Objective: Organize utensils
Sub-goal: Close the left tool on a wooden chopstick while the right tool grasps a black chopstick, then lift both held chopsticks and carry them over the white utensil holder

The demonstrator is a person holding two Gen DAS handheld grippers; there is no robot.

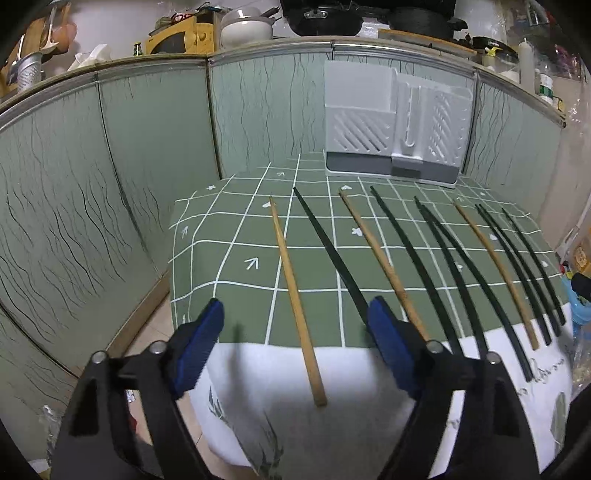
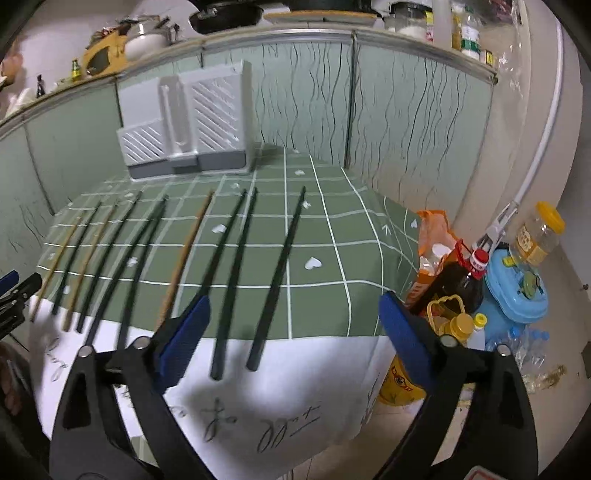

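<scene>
Several chopsticks lie side by side on the green checked tablecloth [image 1: 236, 258], some wooden, some black. My left gripper [image 1: 295, 321] is open and empty, above the near end of the leftmost wooden chopstick [image 1: 293, 291], with a black chopstick [image 1: 328, 251] by its right finger. My right gripper [image 2: 293, 317] is open and empty over the near ends of the rightmost black chopsticks [image 2: 277, 280]. A white and grey utensil holder [image 1: 395, 122] stands at the table's back; it also shows in the right wrist view [image 2: 188, 125]. The left gripper's tip shows at that view's left edge [image 2: 14, 291].
Green panelled walls [image 1: 110, 192] surround the table, with a cluttered shelf [image 1: 240, 26] above. A white cloth [image 2: 280, 398] hangs over the table's front edge. Bottles [image 2: 454, 291], a jar [image 2: 539, 236] and a blue container [image 2: 517, 291] stand on the floor at right.
</scene>
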